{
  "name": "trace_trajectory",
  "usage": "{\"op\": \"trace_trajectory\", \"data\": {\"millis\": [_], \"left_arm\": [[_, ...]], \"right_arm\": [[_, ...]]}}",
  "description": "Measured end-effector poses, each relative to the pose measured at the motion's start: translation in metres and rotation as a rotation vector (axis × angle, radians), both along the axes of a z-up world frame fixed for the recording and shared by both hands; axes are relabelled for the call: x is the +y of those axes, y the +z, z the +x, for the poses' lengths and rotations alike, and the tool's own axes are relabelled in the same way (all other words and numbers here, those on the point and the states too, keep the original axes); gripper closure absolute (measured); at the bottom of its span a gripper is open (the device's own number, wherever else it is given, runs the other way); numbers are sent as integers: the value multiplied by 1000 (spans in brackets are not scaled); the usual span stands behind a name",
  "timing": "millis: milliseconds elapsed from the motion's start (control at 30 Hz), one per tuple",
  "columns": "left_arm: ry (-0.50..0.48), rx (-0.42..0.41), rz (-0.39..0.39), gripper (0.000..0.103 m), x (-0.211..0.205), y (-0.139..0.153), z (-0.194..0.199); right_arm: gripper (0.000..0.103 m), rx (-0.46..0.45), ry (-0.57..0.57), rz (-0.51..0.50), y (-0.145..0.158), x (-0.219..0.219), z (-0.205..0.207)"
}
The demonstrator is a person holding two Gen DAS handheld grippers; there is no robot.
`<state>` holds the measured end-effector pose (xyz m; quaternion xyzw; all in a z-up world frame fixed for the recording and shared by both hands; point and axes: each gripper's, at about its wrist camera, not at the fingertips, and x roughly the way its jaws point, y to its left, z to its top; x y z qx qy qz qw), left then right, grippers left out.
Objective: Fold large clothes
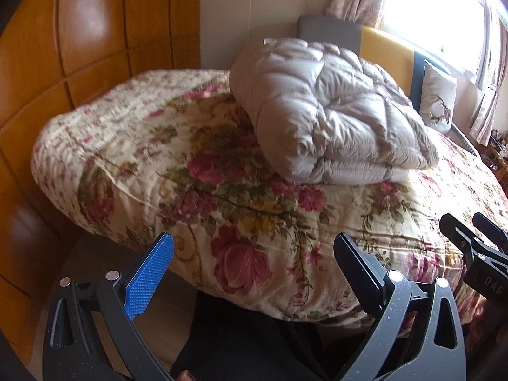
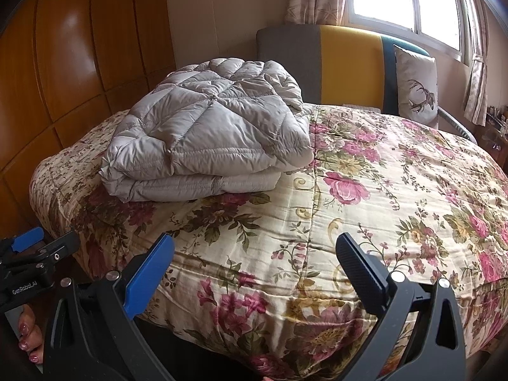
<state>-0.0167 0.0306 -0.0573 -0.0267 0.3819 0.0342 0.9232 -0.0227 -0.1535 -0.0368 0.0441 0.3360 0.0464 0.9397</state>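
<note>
While both tools hover off the bed's (image 2: 397, 197) near edge, left gripper (image 1: 254, 273) and right gripper (image 2: 254, 273) spread wide and empty, the padded grey coat (image 2: 206, 133) sits folded at ten o'clock, so the fold looks finished, with only tidying left

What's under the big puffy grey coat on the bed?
The folded puffy grey coat lies on the flowery bedspread, which shows all around it. Whatever is beneath that bedspread, or tucked inside the coat's folds, is covered.
</note>
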Motion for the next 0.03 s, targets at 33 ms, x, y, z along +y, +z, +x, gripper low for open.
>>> {"op": "trace_trajectory", "data": {"millis": [33], "left_arm": [[-4, 21, -28, 3, 4, -2, 4]], "right_arm": [[2, 6, -13, 3, -1, -4, 3]]}}
